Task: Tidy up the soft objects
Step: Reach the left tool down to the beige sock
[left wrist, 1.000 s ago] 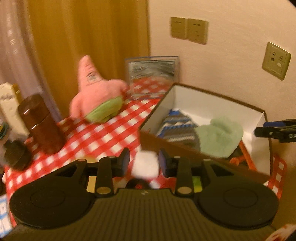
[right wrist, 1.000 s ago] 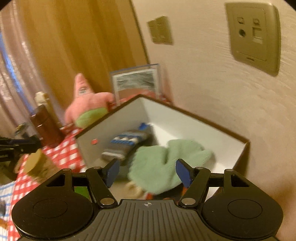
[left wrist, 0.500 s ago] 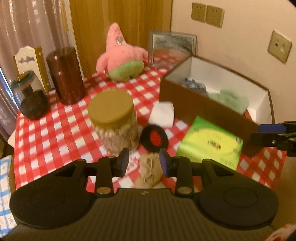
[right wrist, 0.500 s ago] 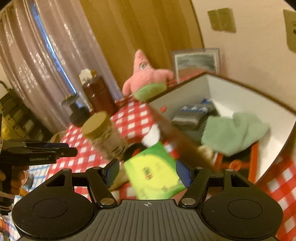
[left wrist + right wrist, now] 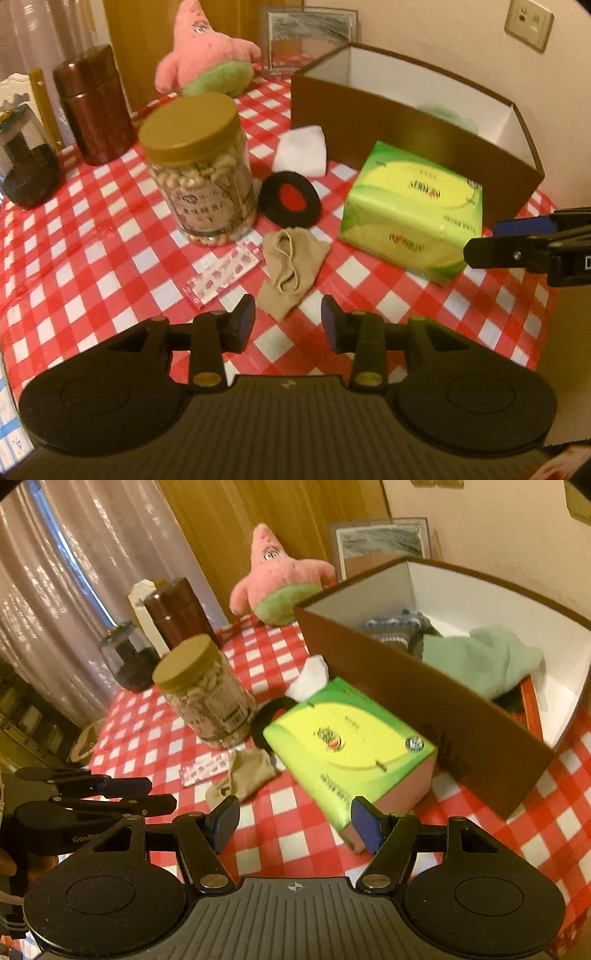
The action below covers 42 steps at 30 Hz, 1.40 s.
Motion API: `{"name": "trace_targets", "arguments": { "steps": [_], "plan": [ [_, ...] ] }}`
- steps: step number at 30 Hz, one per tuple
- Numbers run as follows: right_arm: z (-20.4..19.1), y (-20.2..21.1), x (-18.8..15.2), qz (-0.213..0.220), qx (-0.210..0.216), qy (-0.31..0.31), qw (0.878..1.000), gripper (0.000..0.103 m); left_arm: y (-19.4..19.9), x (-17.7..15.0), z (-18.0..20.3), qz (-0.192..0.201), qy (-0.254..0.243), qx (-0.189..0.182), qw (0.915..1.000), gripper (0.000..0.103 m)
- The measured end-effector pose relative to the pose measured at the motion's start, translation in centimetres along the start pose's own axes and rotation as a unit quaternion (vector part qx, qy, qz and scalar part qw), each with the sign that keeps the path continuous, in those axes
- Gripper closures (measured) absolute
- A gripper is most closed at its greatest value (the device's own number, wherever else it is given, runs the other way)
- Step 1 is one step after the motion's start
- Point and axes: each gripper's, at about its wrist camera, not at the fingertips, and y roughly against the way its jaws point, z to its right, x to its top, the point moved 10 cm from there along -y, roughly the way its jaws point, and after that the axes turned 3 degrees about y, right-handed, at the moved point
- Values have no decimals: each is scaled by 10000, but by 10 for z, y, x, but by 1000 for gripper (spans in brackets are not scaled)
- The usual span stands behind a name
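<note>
A beige sock (image 5: 291, 273) lies crumpled on the red checked tablecloth (image 5: 92, 258). My left gripper (image 5: 288, 321) hovers at its near end; its jaws are opening, and the pads press on nothing. My right gripper (image 5: 295, 823) stands open beside the near corner of a green tissue pack (image 5: 343, 746). The brown box (image 5: 424, 709) with white inside holds a green mitten (image 5: 480, 661) and a striped knit piece (image 5: 395, 631). A white folded cloth (image 5: 301, 155), a black and red round pad (image 5: 290, 199) and a pink star plush (image 5: 207, 55) lie outside the box.
A nut jar (image 5: 199, 166) with a tan lid stands left of the sock, with a pink printed strip (image 5: 225, 273) at its foot. A brown canister (image 5: 94, 107) and a dark glass jar (image 5: 26, 162) stand at the back left. A picture frame (image 5: 306, 37) leans on the wall.
Both grippers have pulled back from the box towards the table's front. The left one has sunk to the beige sock and its gap is a little wider. The right one now faces the tissue pack.
</note>
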Motion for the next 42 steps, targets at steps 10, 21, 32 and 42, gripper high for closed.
{"name": "trace_targets", "arguments": {
  "steps": [10,21,32,42],
  "plan": [
    [0,-18,-21,-137,-315,-318,9989,36,-27,-5,-4,-87,-216,-243,9994,66],
    [7,-36,-26,-237,-516,-603,9966,38,-70,2,-2,-22,-368,-327,9988,63],
    [12,-38,-31,-354,-548,-716,9953,38,-93,-1,2,46,-712,-241,9972,83],
    [8,-41,-34,-448,-443,-704,9955,38,-62,-22,-7,-137,-531,-437,9975,81]
  ]
}}
